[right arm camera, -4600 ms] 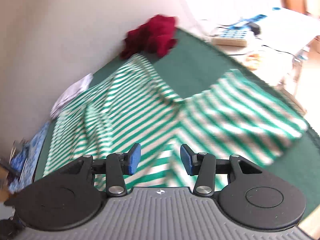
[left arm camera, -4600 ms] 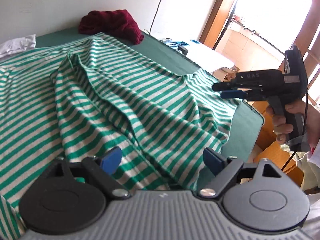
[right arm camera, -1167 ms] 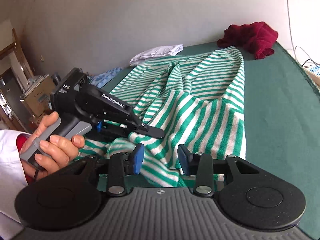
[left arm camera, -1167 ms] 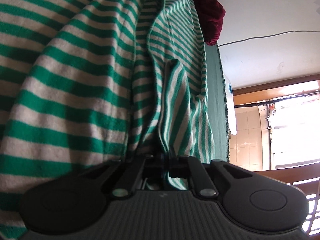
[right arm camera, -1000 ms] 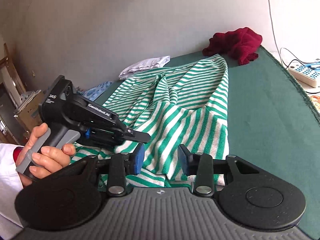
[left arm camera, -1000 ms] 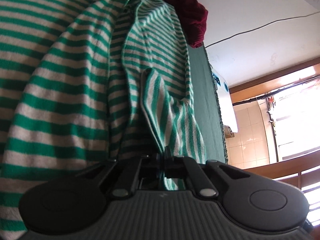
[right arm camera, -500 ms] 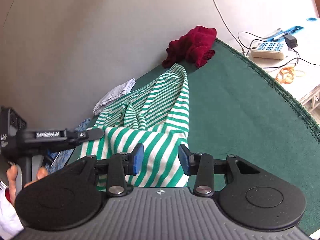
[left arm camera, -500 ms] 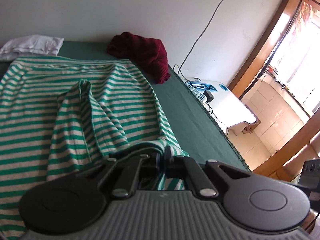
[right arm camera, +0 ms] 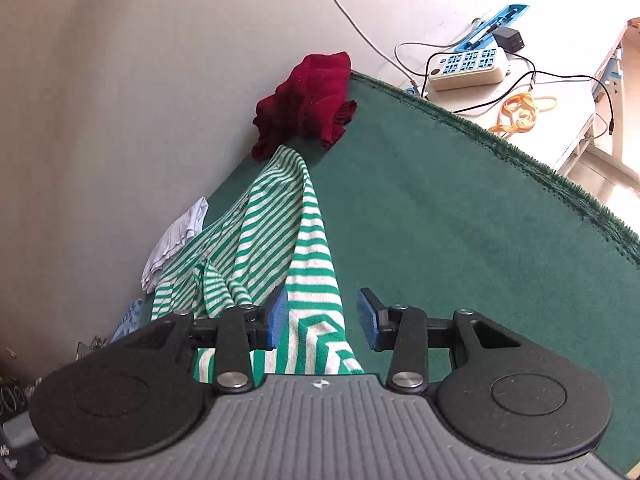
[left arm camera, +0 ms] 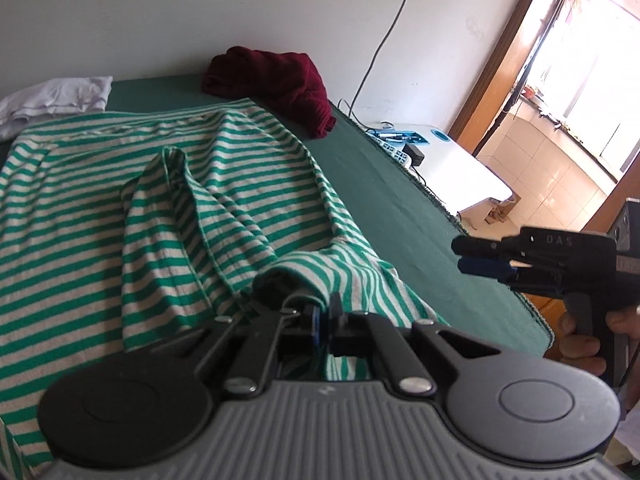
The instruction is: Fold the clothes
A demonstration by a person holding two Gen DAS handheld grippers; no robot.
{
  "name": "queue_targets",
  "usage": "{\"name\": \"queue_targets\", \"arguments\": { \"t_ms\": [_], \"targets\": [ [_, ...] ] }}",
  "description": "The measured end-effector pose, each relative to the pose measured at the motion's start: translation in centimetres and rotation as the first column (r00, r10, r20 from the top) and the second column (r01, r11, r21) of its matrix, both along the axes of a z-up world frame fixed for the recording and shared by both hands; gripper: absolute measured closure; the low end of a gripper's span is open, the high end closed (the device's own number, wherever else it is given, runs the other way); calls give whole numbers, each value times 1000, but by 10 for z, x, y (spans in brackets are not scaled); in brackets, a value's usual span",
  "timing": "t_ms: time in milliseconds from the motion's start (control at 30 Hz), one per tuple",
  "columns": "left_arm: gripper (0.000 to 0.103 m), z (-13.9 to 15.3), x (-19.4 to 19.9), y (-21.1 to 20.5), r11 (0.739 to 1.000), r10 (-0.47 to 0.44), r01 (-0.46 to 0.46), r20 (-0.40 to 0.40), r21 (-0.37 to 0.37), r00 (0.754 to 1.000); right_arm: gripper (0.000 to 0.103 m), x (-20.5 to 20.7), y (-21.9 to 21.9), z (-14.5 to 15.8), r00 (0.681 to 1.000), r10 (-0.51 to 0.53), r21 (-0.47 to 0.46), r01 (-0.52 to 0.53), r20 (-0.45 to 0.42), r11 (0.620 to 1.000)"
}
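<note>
The green-covered bench point(left arm camera: 400, 184) carries all the garments, with a wall along its far edge.

The striped garment point(left arm camera: 100, 208) covers the left and middle of the bench. It lies spread, not squared: a raised ridge of cloth runs from its far middle toward the near edge, and its right side is drawn inward, leaving bare cover to the right. Judged from this, the fold is partial; the ridge remains to be flattened and further folds are needed for a compact stack.

The maroon garment point(left arm camera: 276, 80) sits bunched at the far edge, just beyond the striped garment. The white garment point(left arm camera: 52, 98) lies crumpled at the far left. Neither shows a fold, so both appear to remain.

The left tool point(left arm camera: 326, 318) has its jaws closed on a rolled near-right edge of the striped garment.

The right tool point(right arm camera: 322, 316) has its jaws wide apart and grips nothing; striped cloth lies between and beneath them. In the left wrist view it hangs over the near right edge of the bench.
</note>
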State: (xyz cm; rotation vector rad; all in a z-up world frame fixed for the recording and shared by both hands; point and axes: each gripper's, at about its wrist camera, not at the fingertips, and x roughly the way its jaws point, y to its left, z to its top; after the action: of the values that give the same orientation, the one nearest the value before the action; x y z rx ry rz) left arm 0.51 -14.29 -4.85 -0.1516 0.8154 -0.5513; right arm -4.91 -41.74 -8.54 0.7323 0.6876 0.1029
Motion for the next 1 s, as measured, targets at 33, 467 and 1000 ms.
{"name": "queue_targets", "arguments": {
  "t_ms": [33, 467, 1000],
  "targets": [
    [103, 1, 0, 1, 1000, 3, -3, 0, -4, 1000, 61, -5, 2, 1, 999, 53, -8, -53, -8, 999],
    [103, 25, -3, 8, 1000, 23, -23, 55, -8, 998, 92, -42, 52, -13, 865, 477, -401, -497, -155, 770],
    [103, 33, -27, -15, 983, 166, -171, 82, 64, 983, 56, 250, 13, 34, 925, 377, -334, -345, 35, 877]
  ]
}}
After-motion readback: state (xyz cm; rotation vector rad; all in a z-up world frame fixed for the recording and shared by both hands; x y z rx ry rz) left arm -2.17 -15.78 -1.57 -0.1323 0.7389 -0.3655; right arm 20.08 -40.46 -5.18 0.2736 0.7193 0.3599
